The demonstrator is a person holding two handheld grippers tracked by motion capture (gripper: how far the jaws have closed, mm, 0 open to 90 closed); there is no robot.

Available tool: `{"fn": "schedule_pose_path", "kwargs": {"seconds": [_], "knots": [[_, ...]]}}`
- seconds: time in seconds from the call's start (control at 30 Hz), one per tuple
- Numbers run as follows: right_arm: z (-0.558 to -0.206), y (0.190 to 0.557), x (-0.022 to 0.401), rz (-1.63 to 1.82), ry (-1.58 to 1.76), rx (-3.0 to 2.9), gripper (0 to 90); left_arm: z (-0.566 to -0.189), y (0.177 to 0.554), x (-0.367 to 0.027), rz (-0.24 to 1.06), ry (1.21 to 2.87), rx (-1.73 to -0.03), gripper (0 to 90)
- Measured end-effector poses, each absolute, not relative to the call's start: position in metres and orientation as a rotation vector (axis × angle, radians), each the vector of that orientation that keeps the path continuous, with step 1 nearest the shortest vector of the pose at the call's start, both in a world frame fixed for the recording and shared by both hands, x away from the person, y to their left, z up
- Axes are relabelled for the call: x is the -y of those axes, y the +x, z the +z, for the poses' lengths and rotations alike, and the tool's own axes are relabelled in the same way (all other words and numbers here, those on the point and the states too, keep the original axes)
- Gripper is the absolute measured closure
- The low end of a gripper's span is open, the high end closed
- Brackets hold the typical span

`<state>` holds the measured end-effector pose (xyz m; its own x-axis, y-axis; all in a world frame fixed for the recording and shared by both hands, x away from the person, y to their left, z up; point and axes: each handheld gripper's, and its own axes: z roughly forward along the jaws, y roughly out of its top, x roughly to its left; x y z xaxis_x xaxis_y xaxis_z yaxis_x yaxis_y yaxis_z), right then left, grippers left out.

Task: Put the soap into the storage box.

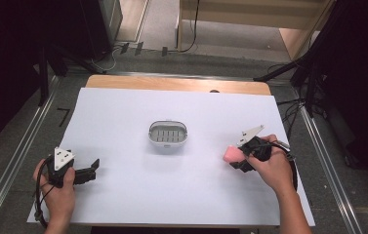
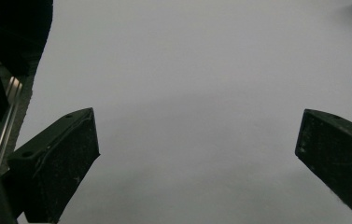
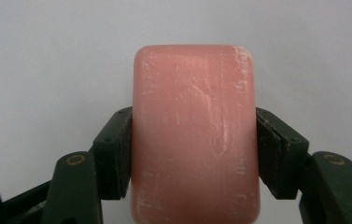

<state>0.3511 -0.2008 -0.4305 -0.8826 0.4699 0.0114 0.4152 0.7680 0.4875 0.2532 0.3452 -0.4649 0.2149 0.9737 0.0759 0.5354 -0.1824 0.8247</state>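
Pink soap bar (image 3: 195, 135) is held between the two jaws of the right gripper (image 3: 195, 149); the black pads are pressed against its two long sides, and its rounded end is seen beyond them. Some pale scuff marks are seen on its surface. In the high view the soap bar (image 1: 232, 155) is seen near the right edge of the desk (image 1: 123, 195), a little nearer to the front edge than to the back one, and it is carried at the tip of the right gripper (image 1: 240, 157), which is pointed toward the middle of the desk. A white soap dish (image 1: 168, 136) with a slotted floor is placed near the centre of the desk, well apart from the soap. The left gripper (image 1: 92, 171) is kept close to the front left corner, and its jaws are spread wide with nothing between them.
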Motion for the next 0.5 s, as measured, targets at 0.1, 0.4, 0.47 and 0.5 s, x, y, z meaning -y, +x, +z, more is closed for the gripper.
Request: {"fn": "schedule_pose_path", "kwargs": {"seconds": [0.1,0.4,0.47,0.5], "knots": [[-0.427,0.355,0.194,0.753,0.695,-2.851,38.7,-0.465,0.253,-0.346,0.828,1.815,-1.400,0.1],[-0.414,0.367,0.174,0.767,0.653,-2.861,38.7,-0.465,0.253,-0.346,0.820,1.807,-1.403,0.1],[-0.412,0.370,0.170,0.775,0.643,-2.864,38.7,-0.464,0.253,-0.347,0.818,1.807,-1.403,0.0],[-0.412,0.370,0.170,0.775,0.643,-2.864,38.7,-0.464,0.253,-0.347,0.818,1.807,-1.403,0.0]]}}
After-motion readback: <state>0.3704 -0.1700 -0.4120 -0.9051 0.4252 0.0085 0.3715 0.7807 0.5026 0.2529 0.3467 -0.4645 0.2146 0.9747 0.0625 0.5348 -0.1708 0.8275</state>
